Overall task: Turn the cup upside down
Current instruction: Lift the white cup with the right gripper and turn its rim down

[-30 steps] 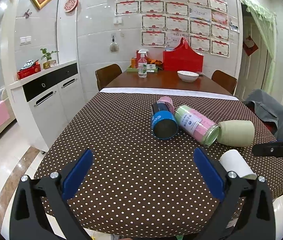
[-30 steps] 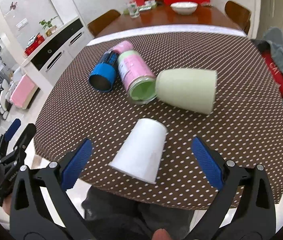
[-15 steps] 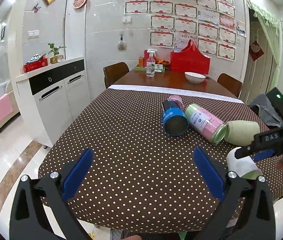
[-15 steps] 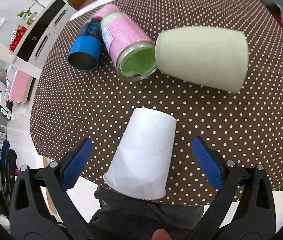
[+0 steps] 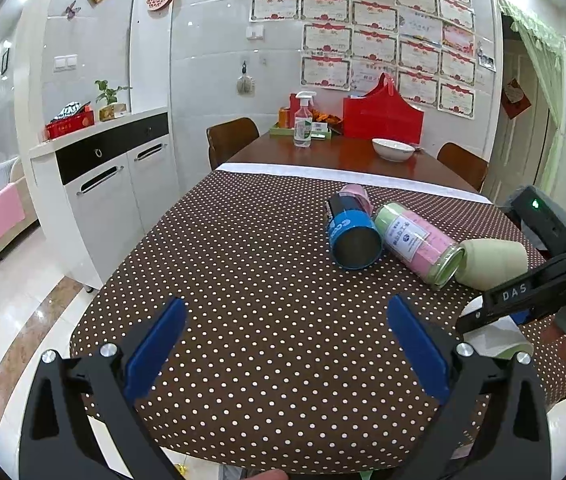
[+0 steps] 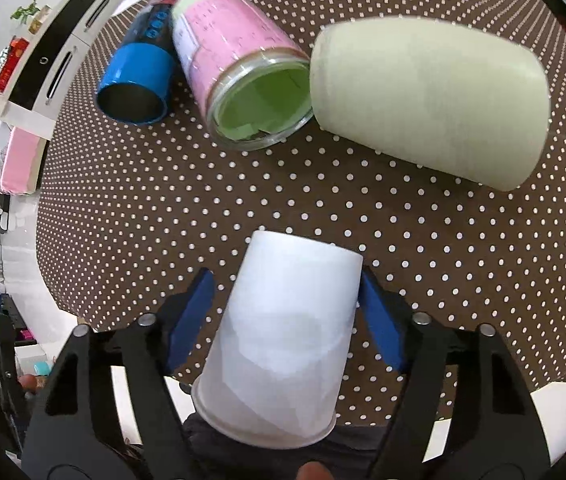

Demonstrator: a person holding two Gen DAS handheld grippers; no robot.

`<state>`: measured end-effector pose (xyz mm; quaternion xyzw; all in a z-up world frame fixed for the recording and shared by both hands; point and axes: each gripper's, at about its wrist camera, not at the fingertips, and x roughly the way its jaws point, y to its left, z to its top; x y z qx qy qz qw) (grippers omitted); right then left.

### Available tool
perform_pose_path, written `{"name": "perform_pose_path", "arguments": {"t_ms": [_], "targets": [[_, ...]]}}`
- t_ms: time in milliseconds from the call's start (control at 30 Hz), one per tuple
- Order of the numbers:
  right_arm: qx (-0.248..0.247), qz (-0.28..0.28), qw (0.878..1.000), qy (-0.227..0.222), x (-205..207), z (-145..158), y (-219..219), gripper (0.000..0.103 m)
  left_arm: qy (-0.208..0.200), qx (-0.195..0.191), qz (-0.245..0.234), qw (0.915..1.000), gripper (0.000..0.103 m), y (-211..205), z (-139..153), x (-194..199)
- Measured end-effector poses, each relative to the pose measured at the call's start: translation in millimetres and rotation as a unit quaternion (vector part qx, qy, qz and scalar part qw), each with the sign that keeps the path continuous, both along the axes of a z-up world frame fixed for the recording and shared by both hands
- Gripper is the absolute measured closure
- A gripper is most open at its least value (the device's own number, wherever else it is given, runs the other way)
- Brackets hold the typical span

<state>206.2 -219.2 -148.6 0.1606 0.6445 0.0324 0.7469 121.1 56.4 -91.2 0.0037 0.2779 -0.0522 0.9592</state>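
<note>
Between the blue pads of the right gripper (image 6: 285, 314) lies the one white paper cup (image 6: 283, 344) on the dotted tablecloth (image 6: 187, 196), long axis running along the fingers, rim nearest the handle. Its jaws flank the cup, not visibly clamped. The left gripper (image 5: 285, 352), spread and empty, is farther off. Beyond lie three other containers.
</note>
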Motion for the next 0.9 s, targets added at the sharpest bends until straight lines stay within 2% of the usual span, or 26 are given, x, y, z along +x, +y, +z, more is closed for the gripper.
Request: {"name": "perform_pose_path", "arguments": {"t_ms": [33,233,433,567,600,667,767,833,900], "targets": [[0.0,0.003,1.0,0.002,0.2,-1.7,-0.1,0.04,0.001,0.002,0.001,1.0,0.004,0.1,0.0,1.4],[0.009,0.028,0.999,-0.016,-2.9,-1.6,1.2,0.042,0.003,0.009,0.005,0.9999,0.004,-2.2,-1.9,5.2],[0.071,0.013,0.996,-0.045,-5.7,9.8,-9.1,0.042,0.002,0.017,0.002,0.9998,0.004,-7.6,0.2,6.5],[0.129,0.012,0.988,-0.082,-10.5,21.2,-11.8,0.042,-0.001,0.016,0.005,0.9999,0.004,-7.9,3.2,6.4],[0.143,0.012,0.985,-0.099,-13.0,25.9,-12.7,0.042,-0.002,0.015,0.007,0.9999,0.004,-7.5,4.4,6.5],[0.139,0.013,0.98,-0.143,-18.7,37.7,-9.9,0.042,-0.004,0.014,0.009,0.9999,0.004,-6.4,6.0,6.2],[0.094,0.008,0.967,-0.237,-32.4,59.5,4.5,0.042,-0.008,0.015,0.014,0.9998,0.004,-6.1,10.1,6.7],[0.052,0.008,0.95,-0.308,-48.2,70.6,13.1,0.042,-0.01,0.013,0.017,0.9997,0.004,-6.4,12.1,7.4],[-0.002,0.003,0.927,-0.374,-63.5,74.4,27.1,0.042,-0.011,0.016,0.018,0.9997,0.004,-8.1,13.6,7.6]]}}
